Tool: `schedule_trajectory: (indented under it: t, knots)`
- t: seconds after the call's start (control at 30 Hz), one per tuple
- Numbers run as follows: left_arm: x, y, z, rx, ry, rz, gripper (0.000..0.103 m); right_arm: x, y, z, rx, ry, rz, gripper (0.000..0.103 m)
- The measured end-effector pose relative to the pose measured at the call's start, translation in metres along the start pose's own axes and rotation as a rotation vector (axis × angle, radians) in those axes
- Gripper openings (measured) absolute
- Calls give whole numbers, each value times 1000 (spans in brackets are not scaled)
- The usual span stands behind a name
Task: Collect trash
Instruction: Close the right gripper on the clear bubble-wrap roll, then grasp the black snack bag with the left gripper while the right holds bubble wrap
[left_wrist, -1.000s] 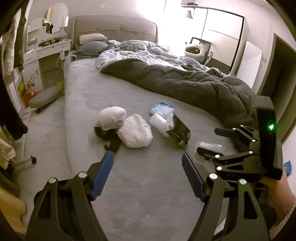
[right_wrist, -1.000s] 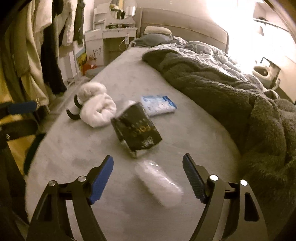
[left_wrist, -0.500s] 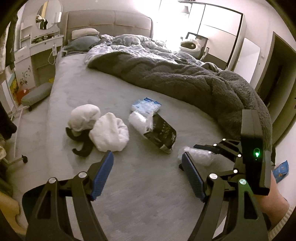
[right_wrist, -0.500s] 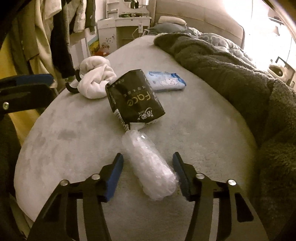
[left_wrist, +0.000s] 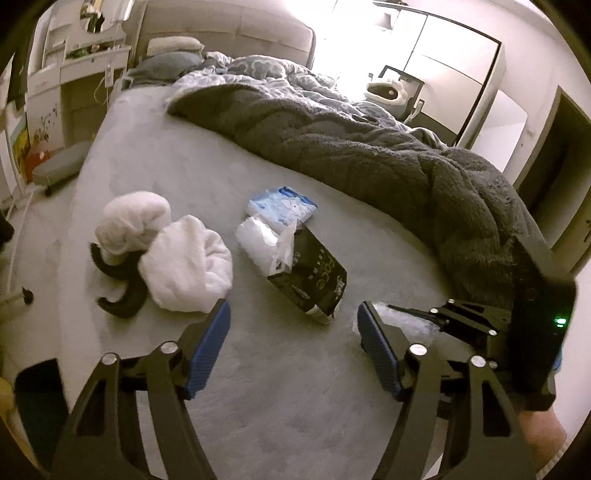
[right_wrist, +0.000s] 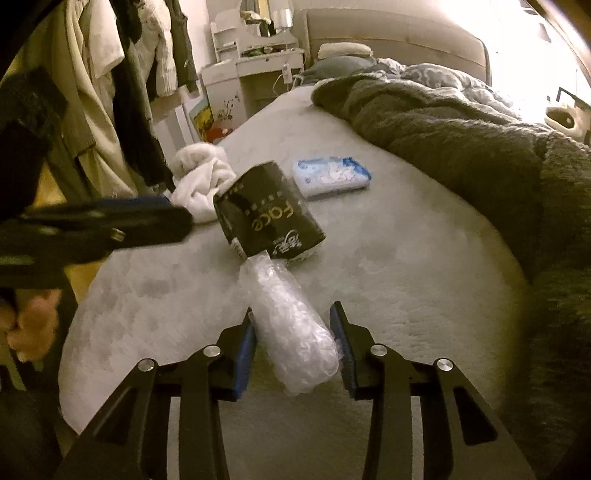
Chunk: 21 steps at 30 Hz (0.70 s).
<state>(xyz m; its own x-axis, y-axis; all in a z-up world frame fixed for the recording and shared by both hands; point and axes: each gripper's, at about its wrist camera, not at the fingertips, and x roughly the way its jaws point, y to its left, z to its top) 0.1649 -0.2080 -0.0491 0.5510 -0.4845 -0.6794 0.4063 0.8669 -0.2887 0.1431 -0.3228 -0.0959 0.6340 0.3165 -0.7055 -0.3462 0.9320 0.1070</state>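
A bedroom is shown, with a grey bed (right_wrist: 406, 258) half covered by a dark blanket (right_wrist: 461, 140); the crumpled clear plastic wrapper (right_wrist: 291, 328) lies at 6 o'clock from the black "Face" pack (right_wrist: 266, 218), touching its lower end. The right gripper (right_wrist: 293, 349) has just been closing, its pads at the wrapper's sides; the left gripper (left_wrist: 293, 349) is spread and empty, having narrowed slightly. The wrapper is judged light, soft, crushable and slippery, best pinched across its bulky middle.

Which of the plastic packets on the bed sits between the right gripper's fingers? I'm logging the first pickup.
The crumpled clear plastic wrapper. The right gripper has been closing around it, while the black packet and blue-and-white pack lie farther up the bed.
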Motion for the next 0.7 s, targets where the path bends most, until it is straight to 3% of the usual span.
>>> schedule_trajectory:
  t: [0.23,0.43,0.7]
  knots:
    - [24,-8,-4,-5,40,-11,54,-18,-20,-3,54,-51,-19,39]
    - [39,-5,-3,-65,59,-51,53,-29,-33,-7,79,-76,-22,39]
    - [53,2,-2,-136,68,-80,37,-35,-35,-10,72,-89,-11,39]
